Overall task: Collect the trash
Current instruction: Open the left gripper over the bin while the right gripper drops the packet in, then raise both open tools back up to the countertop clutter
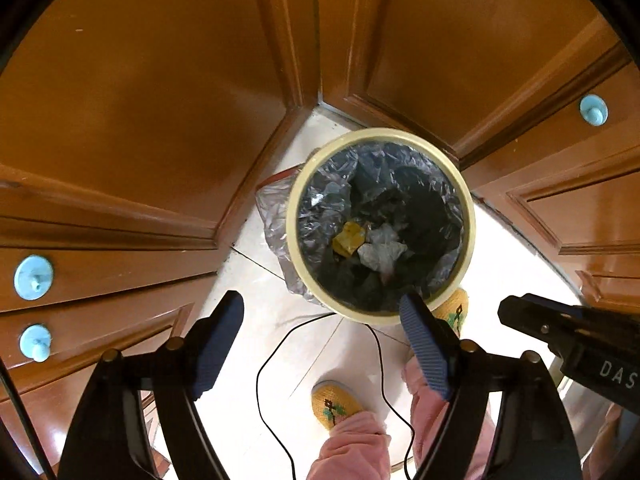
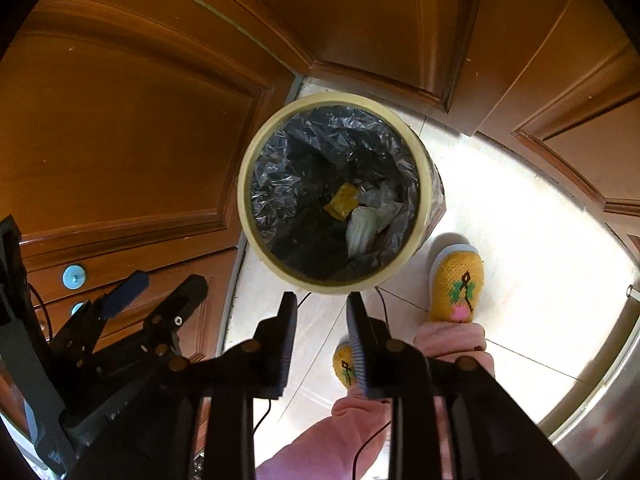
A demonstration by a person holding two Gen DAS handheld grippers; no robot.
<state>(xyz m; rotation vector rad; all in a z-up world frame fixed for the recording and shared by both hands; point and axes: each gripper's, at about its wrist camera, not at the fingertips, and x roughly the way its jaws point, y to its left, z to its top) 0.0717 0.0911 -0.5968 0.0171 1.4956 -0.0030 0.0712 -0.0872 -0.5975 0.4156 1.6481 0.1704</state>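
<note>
Hovering above the bin point(image 1: 467, 216) rim, left hand-held gripper point(image 1: 322, 316) (seemingly empty) gapes.

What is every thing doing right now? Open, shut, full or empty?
Trash bin: upright, lidless, nearly empty.
Grey bag: lining the bin, open.
Yellow wrapper: lying at the bottom.
White crumpled paper: lying beside the wrapper.
Left gripper: open, empty.
Right gripper: open, empty.
Cabinet doors: shut.
</note>
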